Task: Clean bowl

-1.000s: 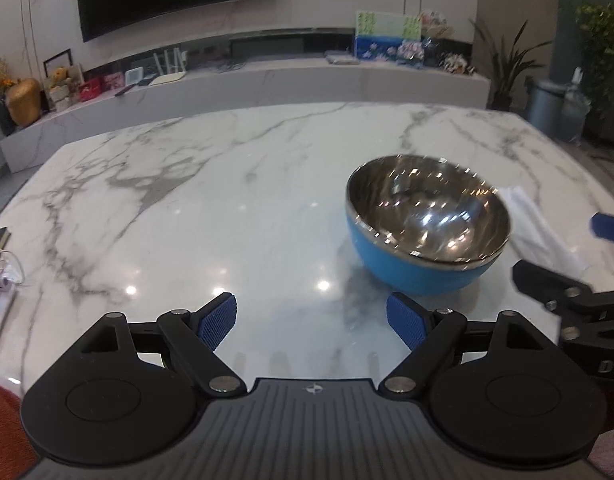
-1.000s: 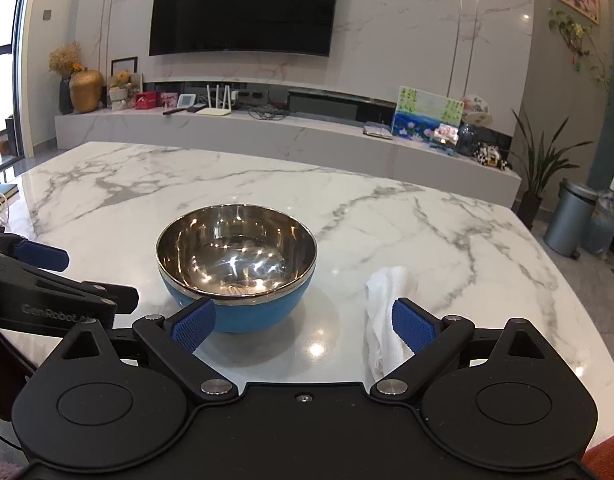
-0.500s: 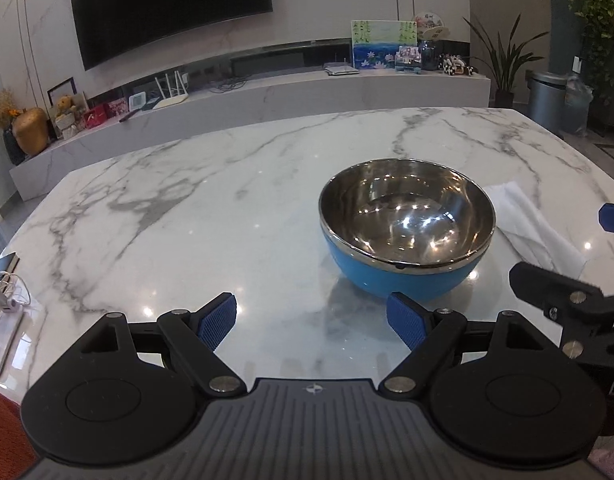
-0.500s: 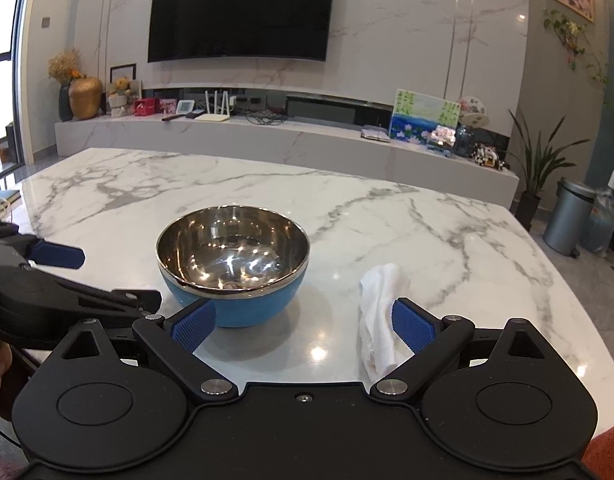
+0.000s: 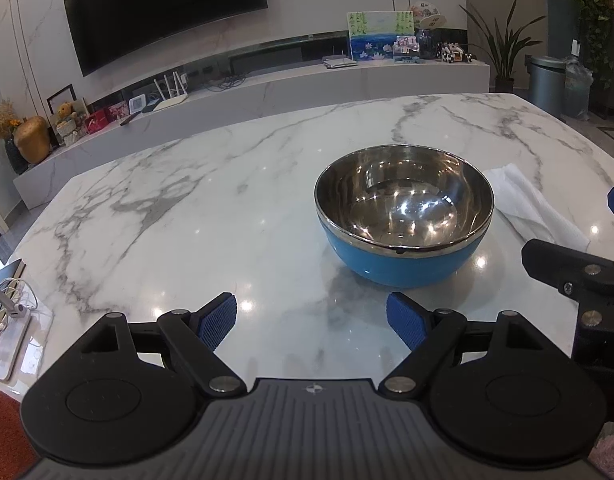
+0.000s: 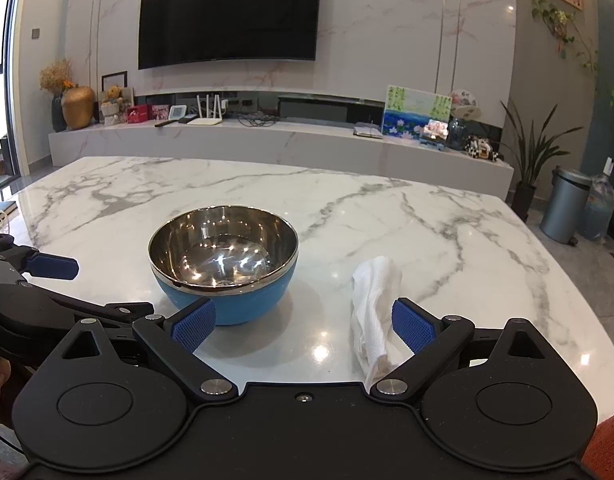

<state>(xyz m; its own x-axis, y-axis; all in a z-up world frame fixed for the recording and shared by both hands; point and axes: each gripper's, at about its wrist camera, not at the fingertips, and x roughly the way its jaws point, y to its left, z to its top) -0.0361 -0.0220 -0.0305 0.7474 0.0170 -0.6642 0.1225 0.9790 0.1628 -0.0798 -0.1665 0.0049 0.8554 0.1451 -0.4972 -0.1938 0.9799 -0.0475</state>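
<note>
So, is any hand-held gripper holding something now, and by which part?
Nothing is held. The left hand-held gripper and right hand-held gripper are both open; the bowl and tissue lie free on the table.

Beyond the marble worktop (image 6: 387, 216) a dark television (image 6: 229, 14) hangs above a long ledge (image 6: 267, 140) bearing a golden vase (image 6: 78, 106), white router (image 6: 206, 120) and painted picture (image 6: 417, 112), a bin (image 6: 565, 206) right of it.

A steel bowl (image 6: 223, 262) with a blue outside sits upright on the marble table (image 6: 447, 240), and a crumpled white paper towel (image 6: 373, 300) lies just to its right. The right gripper (image 6: 303, 326) hangs low over the near edge with its jaws spread wide and nothing between them, its right pad close to the towel. The left gripper (image 6: 53, 268) pokes in at the left, well clear of the bowl.
</note>
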